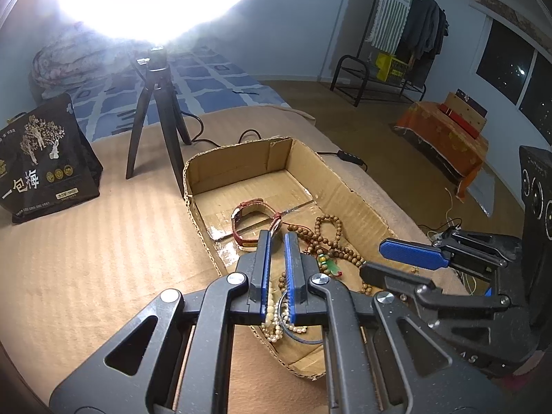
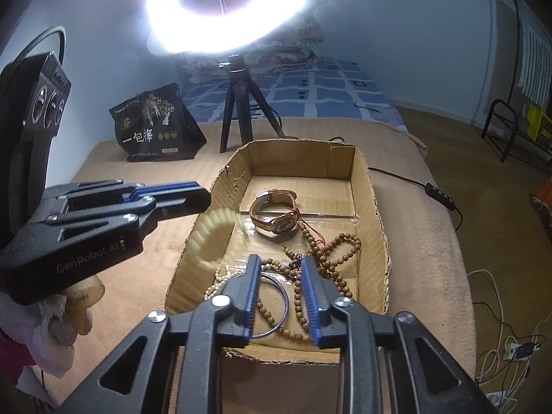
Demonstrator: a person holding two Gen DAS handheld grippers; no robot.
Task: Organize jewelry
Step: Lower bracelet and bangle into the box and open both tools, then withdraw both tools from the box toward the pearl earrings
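Left gripper [image 1: 277, 238], seen from its own camera, reaches over the near end of the box [image 1: 345, 176]; its blue pads stand a narrow gap apart with nothing clamped between them. From the right camera the same gripper [image 2: 203, 195] enters level from the left, its tips just over the box's left wall, the fingers nearly together. A blurred pale bead loop [image 2: 215, 231] shows just below those tips; whether it is held cannot be told.

Right gripper [image 2: 280, 262] points down into the box with its jaws apart, straddling the silver bangle [image 2: 272, 305] and a strand of wood beads [image 2: 331, 258] without clamping either. From the left camera it [image 1: 374, 258] comes in from the right, over the box's right wall.

Jewelry lies inside the box: a watch [image 2: 276, 212] with a red-brown strap near the middle, wood beads to its right and nearer, pale pearl-like beads [image 1: 272, 317] and the bangle at the near end, and a small green pendant [image 1: 331, 265] among the beads.

The box rests on a tan blanket [image 1: 86, 258]. Behind it stand a black tripod [image 2: 239, 110] carrying a glaring ring light [image 2: 227, 10] and a black bag [image 2: 157, 129]. A blue checked sheet [image 1: 207, 82], a clothes rack [image 1: 410, 24] and a dark window [image 1: 510, 65] lie beyond.
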